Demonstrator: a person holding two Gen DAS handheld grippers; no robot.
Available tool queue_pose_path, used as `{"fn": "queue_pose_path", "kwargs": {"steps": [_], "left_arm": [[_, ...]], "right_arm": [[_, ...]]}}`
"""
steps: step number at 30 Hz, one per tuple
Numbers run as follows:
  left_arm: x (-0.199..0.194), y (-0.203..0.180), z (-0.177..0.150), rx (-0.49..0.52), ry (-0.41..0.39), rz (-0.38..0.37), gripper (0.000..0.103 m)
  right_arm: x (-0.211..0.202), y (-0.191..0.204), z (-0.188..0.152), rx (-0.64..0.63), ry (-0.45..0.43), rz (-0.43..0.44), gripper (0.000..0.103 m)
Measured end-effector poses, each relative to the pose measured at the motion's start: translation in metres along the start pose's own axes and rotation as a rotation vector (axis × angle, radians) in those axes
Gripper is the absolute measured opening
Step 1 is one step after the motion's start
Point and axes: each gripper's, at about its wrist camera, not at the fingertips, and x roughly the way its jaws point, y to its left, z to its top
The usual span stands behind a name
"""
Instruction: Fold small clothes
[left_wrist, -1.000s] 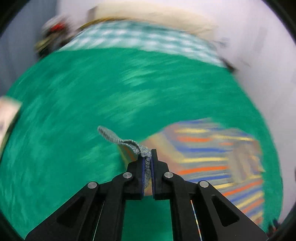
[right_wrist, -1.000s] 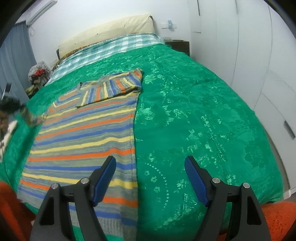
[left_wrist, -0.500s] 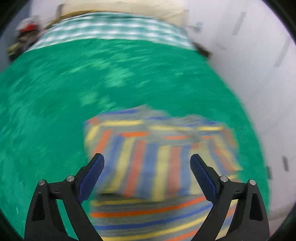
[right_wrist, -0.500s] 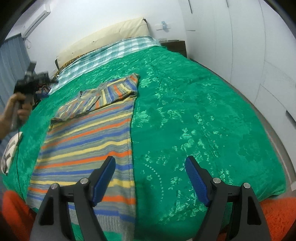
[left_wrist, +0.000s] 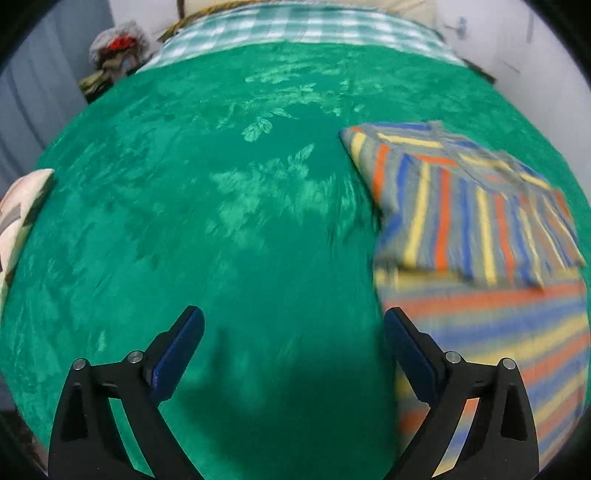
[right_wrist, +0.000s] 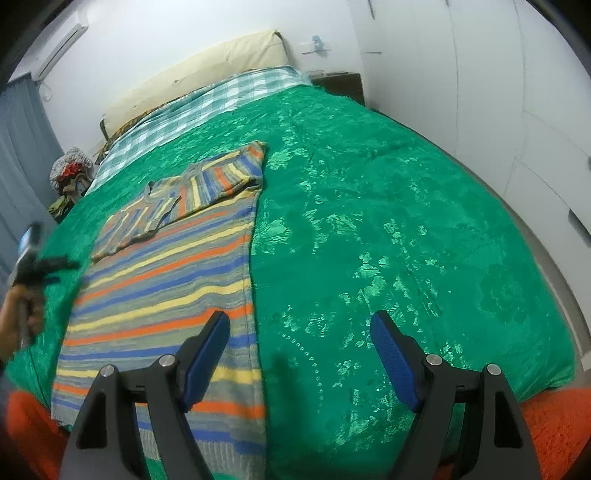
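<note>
Striped sweater (right_wrist: 162, 280) lies flat on the green bedspread (right_wrist: 388, 229), long axis running from near edge toward pillow (right_wrist: 207, 70), sleeves folded across top. Right gripper (right_wrist: 299, 354) jaws spread, empty, sweater under left jaw. Left gripper (left_wrist: 293, 350) jaws spread, empty, sweater beside right jaw.

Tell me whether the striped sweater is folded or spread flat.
Partly folded: the sweater has both sleeves laid across its chest, while the body still lies full length on the bedspread.
</note>
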Motion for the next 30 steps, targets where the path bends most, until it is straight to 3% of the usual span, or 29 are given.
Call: {"fn": "queue_pose_path", "kwargs": {"steps": [5,9,12,15,17,24,30], "left_arm": [[-0.030,0.021,-0.064,-0.033,-0.023,-0.030,0.098],[-0.044,0.039,-0.096,-0.088,-0.044,-0.043,0.099],[-0.022,0.048,-0.095,-0.103,-0.055,-0.009,0.099],[-0.001,0.059,-0.105,-0.109,-0.014,0.044,0.099],[0.001,0.063,-0.110,-0.124,-0.019,0.025,0.101],[0.003,0.050,-0.110,-0.126,-0.028,0.068,0.102],[0.005,0.054,-0.112,-0.126,-0.029,0.077,0.103]], "right_arm": [[-0.008,0.007,0.002,-0.019,-0.040,-0.024,0.078],[-0.010,0.016,0.004,-0.067,-0.061,-0.053,0.078],[-0.009,0.018,0.011,-0.085,-0.088,-0.091,0.078],[-0.003,0.012,0.021,-0.063,-0.105,-0.123,0.078],[0.004,0.007,0.025,-0.058,-0.101,-0.149,0.078],[0.038,-0.005,0.014,-0.060,0.034,-0.177,0.078],[0.038,-0.013,0.008,-0.030,0.051,-0.175,0.078]]}}
